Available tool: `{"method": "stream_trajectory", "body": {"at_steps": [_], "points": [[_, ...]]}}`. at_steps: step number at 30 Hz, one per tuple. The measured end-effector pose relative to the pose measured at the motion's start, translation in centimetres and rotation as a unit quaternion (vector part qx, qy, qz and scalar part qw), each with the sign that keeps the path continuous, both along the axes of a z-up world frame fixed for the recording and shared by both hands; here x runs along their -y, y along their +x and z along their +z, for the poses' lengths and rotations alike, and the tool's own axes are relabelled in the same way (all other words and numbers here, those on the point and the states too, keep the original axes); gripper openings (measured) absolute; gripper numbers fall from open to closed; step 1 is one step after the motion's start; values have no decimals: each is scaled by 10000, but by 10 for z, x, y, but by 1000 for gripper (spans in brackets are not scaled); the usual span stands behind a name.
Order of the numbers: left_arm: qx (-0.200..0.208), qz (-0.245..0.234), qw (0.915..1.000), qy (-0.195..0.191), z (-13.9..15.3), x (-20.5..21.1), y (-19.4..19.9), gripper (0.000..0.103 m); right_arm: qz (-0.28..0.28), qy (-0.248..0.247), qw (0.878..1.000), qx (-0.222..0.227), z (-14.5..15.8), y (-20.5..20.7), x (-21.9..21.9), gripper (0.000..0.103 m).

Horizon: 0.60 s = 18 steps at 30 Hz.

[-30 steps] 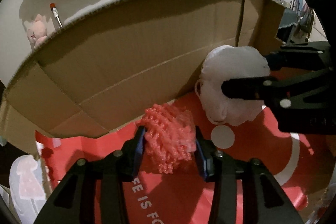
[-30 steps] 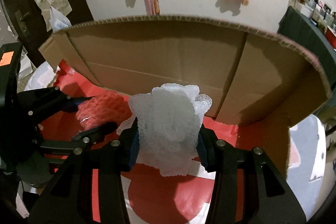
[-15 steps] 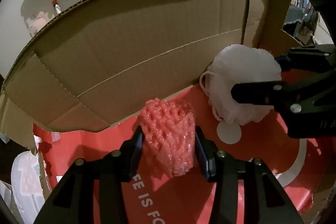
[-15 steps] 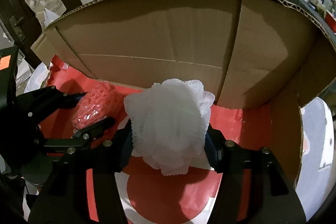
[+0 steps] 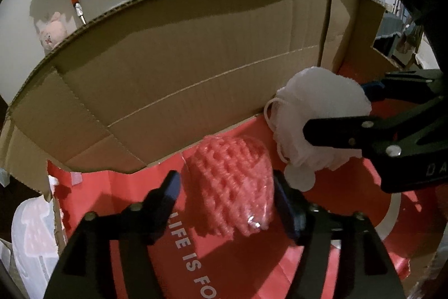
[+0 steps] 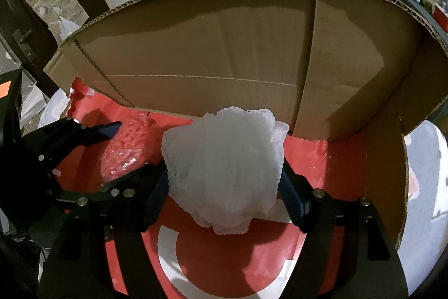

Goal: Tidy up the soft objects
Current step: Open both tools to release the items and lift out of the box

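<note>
Foam nets (image 5: 232,184) looked light, squashy, springy; you should've pinched mid-body. Both jaws were opening, pink one and white net (image 6: 224,167) between them, inside the box (image 6: 212,46).

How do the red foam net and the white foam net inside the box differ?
The red foam net is pink-red, narrower and tapered; the white foam net is white, bulkier and ruffled. The red one sits between the left gripper's opening jaws, the white between the right gripper's. Both are soft mesh lying on the box's red floor.
</note>
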State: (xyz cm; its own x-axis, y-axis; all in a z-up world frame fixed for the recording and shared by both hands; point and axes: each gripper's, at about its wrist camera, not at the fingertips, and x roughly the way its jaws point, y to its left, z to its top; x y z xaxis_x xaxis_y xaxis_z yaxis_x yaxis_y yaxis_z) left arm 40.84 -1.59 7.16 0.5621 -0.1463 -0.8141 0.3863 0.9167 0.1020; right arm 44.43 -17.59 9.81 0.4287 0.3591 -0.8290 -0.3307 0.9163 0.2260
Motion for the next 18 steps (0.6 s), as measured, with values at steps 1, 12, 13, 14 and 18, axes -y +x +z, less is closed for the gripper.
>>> {"method": "stream_trajectory", "body": {"at_steps": [1,12,13,14,18], "points": [[5,5,10000,-25,1,0,-1,75,4,6,10000,-6,1,0,0,72],[248,97,9990,-372,24,-5,-20,90,-77,26,9999,136,19,-10,-3,80],[287,105,9985,-450,28,-6,-23,93,-76,26,9998,188,23,-13,-2,80],[351,110,9977,-577,35,-9,-28,95,-81,19,9997,237,26,-14,-2,80],[538,255,9938,-939,55,-19,-42,99,-57,22,9990,438,45,-30,-1,85]]}}
